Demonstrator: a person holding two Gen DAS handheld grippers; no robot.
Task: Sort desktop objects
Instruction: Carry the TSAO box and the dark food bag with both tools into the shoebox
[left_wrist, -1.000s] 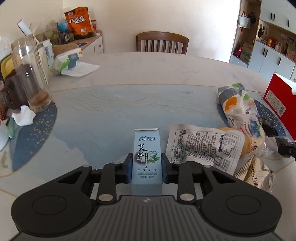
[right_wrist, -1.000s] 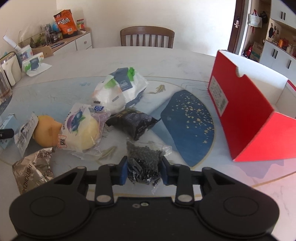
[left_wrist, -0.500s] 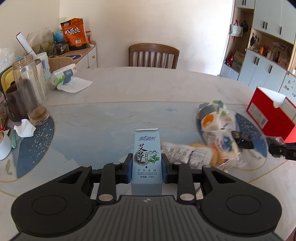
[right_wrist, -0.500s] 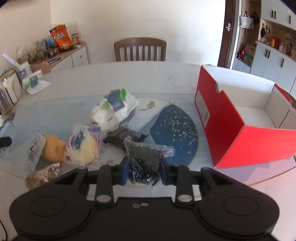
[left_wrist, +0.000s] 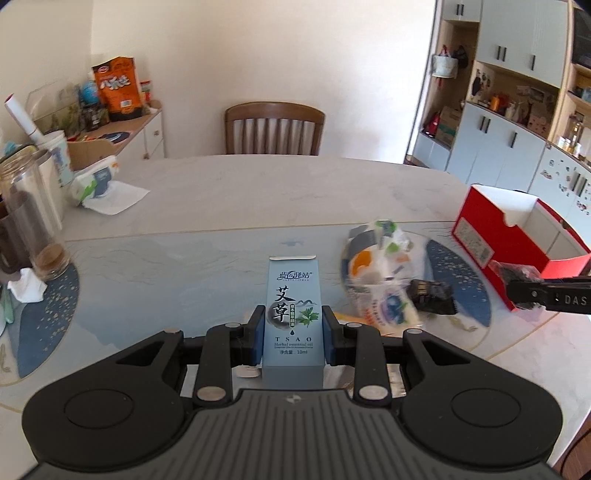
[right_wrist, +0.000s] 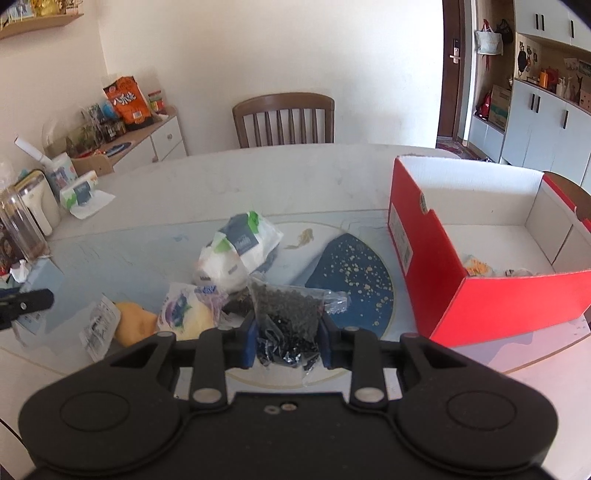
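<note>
The left gripper (left_wrist: 293, 334) is clamped on a blue essential oil box (left_wrist: 293, 317) above the table (left_wrist: 240, 192), while the right gripper (right_wrist: 286, 334) pinches a clear bag of dark pellets (right_wrist: 286, 317) beside the open red box (right_wrist: 491, 295).

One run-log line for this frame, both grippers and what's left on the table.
left gripper: shut on blue carton | right gripper: shut on bag of black beads | red box: open, some items inside | snack packets: on table
</note>
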